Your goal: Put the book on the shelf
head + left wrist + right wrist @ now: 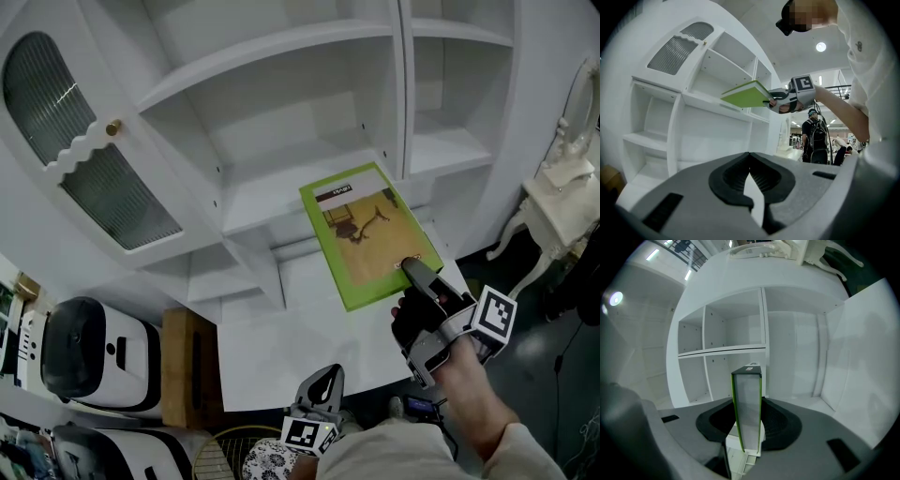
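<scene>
Book (pixel 361 234) clamped in right gripper (pixel 411 266) hangs near white shelf (pixel 272 187); left gripper (pixel 324 377) closed, empty.

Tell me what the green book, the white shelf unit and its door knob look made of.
Book: printed paper or card cover with a green-bordered picture; pale page edges show. Shelf unit: probably painted wood or board, uniformly smooth white. Knob: likely brass-toned metal, small and shiny.
</scene>
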`<state>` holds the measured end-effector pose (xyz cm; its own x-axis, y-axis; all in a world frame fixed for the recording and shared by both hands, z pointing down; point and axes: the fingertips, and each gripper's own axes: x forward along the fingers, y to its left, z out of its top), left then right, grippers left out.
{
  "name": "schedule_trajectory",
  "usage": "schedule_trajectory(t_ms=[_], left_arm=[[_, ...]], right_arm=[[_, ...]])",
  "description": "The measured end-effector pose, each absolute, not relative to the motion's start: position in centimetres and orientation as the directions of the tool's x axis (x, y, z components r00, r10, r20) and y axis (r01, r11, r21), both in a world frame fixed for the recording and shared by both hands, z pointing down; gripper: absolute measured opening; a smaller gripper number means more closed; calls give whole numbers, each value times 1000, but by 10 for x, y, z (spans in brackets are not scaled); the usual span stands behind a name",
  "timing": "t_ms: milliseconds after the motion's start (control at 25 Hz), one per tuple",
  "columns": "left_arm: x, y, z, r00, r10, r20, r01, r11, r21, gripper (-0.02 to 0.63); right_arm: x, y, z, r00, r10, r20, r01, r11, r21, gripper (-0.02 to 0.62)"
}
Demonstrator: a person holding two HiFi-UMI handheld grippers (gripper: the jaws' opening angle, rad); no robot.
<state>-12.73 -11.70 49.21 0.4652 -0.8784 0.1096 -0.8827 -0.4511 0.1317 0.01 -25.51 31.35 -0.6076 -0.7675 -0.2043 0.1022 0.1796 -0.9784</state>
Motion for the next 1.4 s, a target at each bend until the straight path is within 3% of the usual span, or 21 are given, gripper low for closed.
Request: schedule_trajectory(t_ms=[1400], left_arm=[[-153,-121,490,446,-889,105,-892,-432,134,3]], right_arm=[[-42,-362,321,-537,-836,-112,52,99,-994,153]])
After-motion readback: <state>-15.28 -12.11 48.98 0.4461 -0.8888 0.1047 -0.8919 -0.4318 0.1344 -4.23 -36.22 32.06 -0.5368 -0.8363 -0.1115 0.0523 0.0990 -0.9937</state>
